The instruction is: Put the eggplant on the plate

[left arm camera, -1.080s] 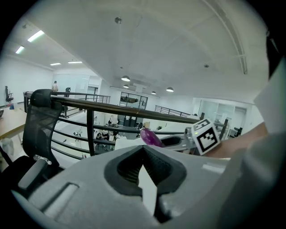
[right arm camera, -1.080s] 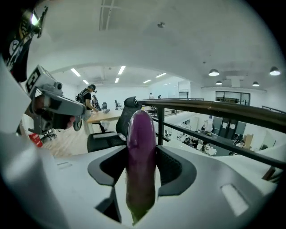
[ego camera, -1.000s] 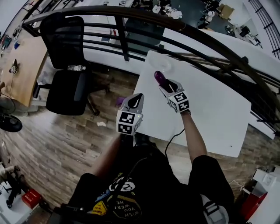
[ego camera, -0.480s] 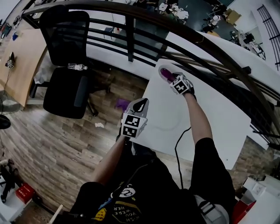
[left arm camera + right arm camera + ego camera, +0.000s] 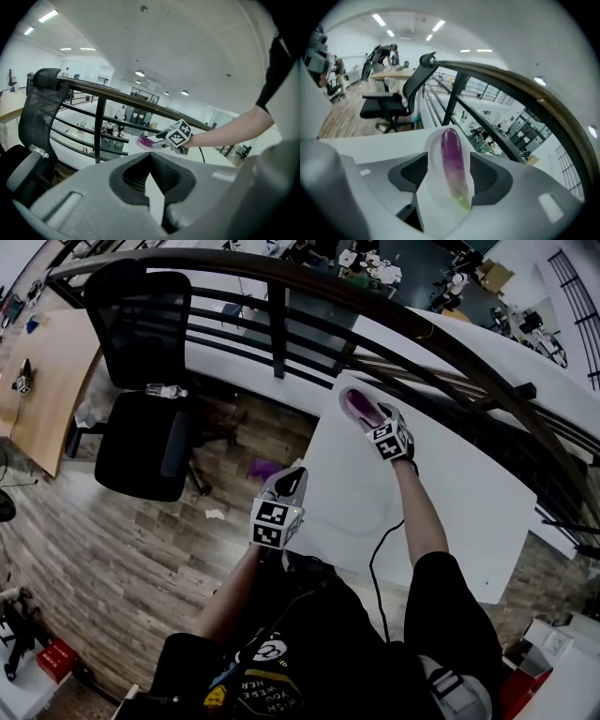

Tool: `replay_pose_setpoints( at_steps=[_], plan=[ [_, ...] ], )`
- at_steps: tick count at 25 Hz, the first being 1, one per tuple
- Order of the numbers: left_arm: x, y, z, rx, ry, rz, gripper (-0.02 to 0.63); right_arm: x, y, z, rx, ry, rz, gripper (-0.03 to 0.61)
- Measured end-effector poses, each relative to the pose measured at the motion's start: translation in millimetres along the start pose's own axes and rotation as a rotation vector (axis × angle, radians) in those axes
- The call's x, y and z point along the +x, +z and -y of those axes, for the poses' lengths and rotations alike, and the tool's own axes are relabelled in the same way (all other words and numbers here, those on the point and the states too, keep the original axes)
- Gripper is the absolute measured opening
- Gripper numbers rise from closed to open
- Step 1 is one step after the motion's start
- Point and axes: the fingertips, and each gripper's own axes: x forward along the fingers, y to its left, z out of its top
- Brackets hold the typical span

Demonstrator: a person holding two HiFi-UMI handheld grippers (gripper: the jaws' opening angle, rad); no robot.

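The purple eggplant (image 5: 453,161) lies lengthwise on the white plate (image 5: 433,197), its green end nearest the camera. My right gripper (image 5: 449,159) is open, with one pad on each side of the eggplant and a gap on both sides. In the head view the plate (image 5: 343,394) sits at the far left corner of the white table (image 5: 450,484), with the eggplant (image 5: 357,406) on it and the right gripper (image 5: 372,420) just behind. My left gripper (image 5: 294,474) hangs off the table's left edge, shut and empty (image 5: 150,157). From there I see the right gripper (image 5: 176,136) and eggplant (image 5: 146,140).
A dark railing (image 5: 281,315) runs close behind the table's far edge. A black office chair (image 5: 141,352) stands on the wood floor to the left. A small purple object (image 5: 265,468) lies on the floor by the table. A cable (image 5: 380,549) trails along my right arm.
The right gripper carried the eggplant forward to the plate at the table's far corner and opened; the eggplant now rests on the plate. The left gripper stayed shut and hardly moved.
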Motion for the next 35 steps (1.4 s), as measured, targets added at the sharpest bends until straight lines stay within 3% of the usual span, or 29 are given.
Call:
replay_pose_setpoints(
  at_steps=[5, 9, 11, 13, 15, 16, 20, 24, 30, 35],
  plan=[
    [-23.6, -2.9, 23.1, 0.02, -0.015, 0.01, 0.005, -106.0, -16.6, -67.4, 0.289, -0.011, 0.259, 0.251],
    [-49.9, -10.7, 55.2, 0.098, -0.019, 0.023, 0.005, -204.3, -32.7, -147.8, 0.615, 0.04, 0.465, 0.174],
    [-66.9, -14.4, 72.7, 0.134, -0.009, 0.042, 0.005, -247.6, -32.9, -191.2, 0.686, 0.059, 0.524, 0.169],
    [-81.9, -15.5, 89.1, 0.139, 0.0, 0.072, 0.005, -285.1, -29.4, -218.8, 0.683, 0.04, 0.563, 0.118],
    [-95.6, -11.3, 108.0, 0.148, -0.018, 0.104, 0.005, -317.9, -25.2, -226.5, 0.673, -0.006, 0.607, 0.021],
    [-102.6, -8.2, 119.1, 0.167, -0.042, 0.119, 0.006, -331.8, -25.2, -225.8, 0.683, -0.031, 0.628, 0.003],
    [-125.7, 7.1, 158.1, 0.266, -0.143, 0.177, 0.005, -385.0, -19.2, -211.1, 0.722, -0.147, 0.708, 0.002],
    [-151.5, 17.5, 183.5, 0.301, -0.211, 0.214, 0.005, -427.6, -7.9, -218.2, 0.717, -0.237, 0.749, 0.002],
    [-187.8, 1.2, 194.4, 0.325, -0.25, 0.226, 0.005, -442.9, -0.7, -266.9, 0.721, -0.259, 0.74, 0.002],
    [-202.0, -6.8, 193.3, 0.324, -0.241, 0.226, 0.005, -444.8, 4.1, -281.4, 0.704, -0.253, 0.728, 0.002]
  ],
)
